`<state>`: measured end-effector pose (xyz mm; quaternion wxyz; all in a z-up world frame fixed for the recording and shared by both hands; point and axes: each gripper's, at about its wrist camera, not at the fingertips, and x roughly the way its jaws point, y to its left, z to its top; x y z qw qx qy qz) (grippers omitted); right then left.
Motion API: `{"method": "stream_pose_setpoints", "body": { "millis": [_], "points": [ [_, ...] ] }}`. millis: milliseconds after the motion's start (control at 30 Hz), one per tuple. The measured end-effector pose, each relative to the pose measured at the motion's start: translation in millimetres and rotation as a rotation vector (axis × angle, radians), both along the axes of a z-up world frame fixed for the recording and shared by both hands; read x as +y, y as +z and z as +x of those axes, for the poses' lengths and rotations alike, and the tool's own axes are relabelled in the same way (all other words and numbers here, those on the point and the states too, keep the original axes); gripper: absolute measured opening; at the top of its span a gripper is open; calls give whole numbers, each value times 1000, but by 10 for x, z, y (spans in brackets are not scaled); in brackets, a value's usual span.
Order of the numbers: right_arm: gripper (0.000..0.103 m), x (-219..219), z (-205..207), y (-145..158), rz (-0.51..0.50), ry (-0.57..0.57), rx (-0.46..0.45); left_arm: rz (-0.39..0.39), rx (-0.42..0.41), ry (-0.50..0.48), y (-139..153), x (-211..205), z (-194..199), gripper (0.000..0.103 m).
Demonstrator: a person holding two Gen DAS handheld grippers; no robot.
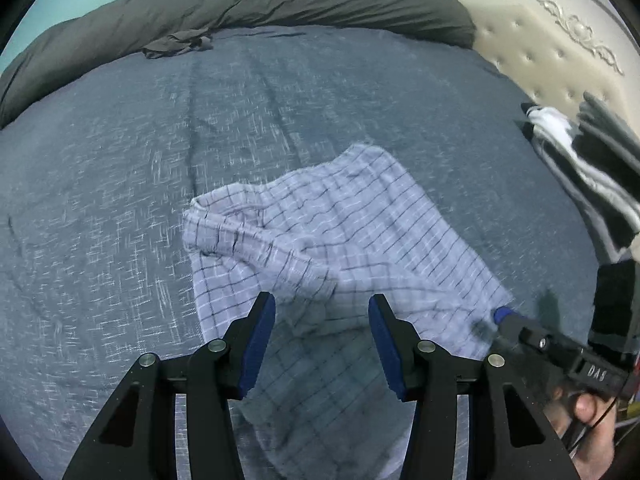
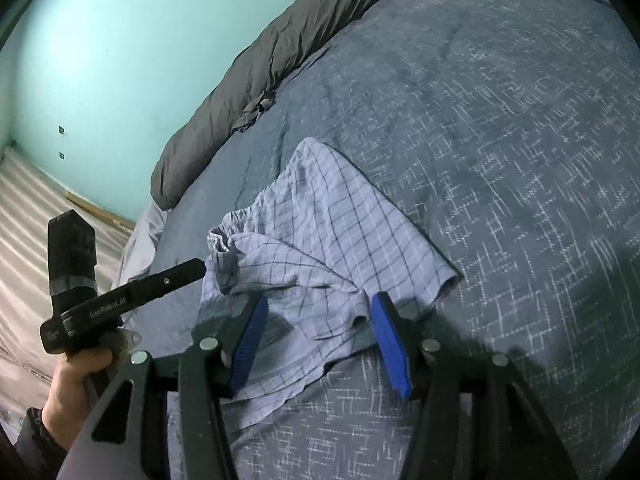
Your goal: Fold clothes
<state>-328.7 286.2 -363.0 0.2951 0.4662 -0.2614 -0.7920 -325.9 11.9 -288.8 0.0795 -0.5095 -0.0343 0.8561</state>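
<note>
Pale blue checked shorts [image 1: 320, 236] lie crumpled on the blue-grey bedspread [image 1: 120, 184]. They also show in the right wrist view [image 2: 320, 232]. My left gripper [image 1: 322, 316] is open, its blue pads just above the near part of the shorts, holding nothing. My right gripper [image 2: 316, 316] is open too, with the near edge of the shorts lying between its jaws. In the left wrist view the right gripper [image 1: 504, 316] reaches in from the right, at the shorts' right corner. In the right wrist view the left gripper [image 2: 192, 270] is at the shorts' left edge.
A dark grey duvet [image 1: 240, 4] is rolled along the far side of the bed. A cream tufted headboard [image 1: 532, 52] stands at the right, with black-and-white clothes [image 1: 588, 172] beside it. A teal wall [image 2: 100, 60] and striped floor [image 2: 24, 220] lie left.
</note>
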Motion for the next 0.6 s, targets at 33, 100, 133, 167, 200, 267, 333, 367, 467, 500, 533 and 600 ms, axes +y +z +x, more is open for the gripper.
{"method": "stream_pose_setpoints", "body": {
  "millis": [33, 100, 133, 167, 200, 267, 333, 367, 467, 500, 533, 600],
  "points": [
    [55, -15, -1, -17, 11, -1, -3, -5, -1, -4, -23, 1, -5, 53],
    [55, -44, -7, -39, 33, 2, -5, -15, -2, -16, -68, 16, -21, 52],
    [55, -52, -6, -45, 43, 4, -4, -19, -3, -25, -89, 31, -32, 52],
    [55, -59, -5, -51, 54, 6, -3, -23, -7, -30, -115, 41, -53, 52],
    [55, -71, 2, -54, 63, 9, 1, -26, -12, -34, -143, 49, -75, 52],
    [55, -106, 6, -63, 86, 16, 7, -29, -20, -33, -193, 49, -120, 43],
    [48, -141, 9, -73, 111, 23, 14, -26, -23, -18, -226, 17, -157, 24],
    [45, -153, 11, -77, 119, 28, 17, -18, -23, -12, -234, -13, -170, 22],
    [37, -194, 20, -81, 142, 41, 26, -11, -22, -8, -247, -41, -186, 16],
    [31, -208, 21, -78, 148, 46, 30, -10, -19, -9, -246, -46, -184, 14],
    [29, -223, 22, -76, 154, 51, 35, -10, -15, -8, -241, -51, -185, 12],
    [20, -239, 24, -80, 159, 59, 38, -10, -8, -7, -225, -61, -185, 11]
  ]
}}
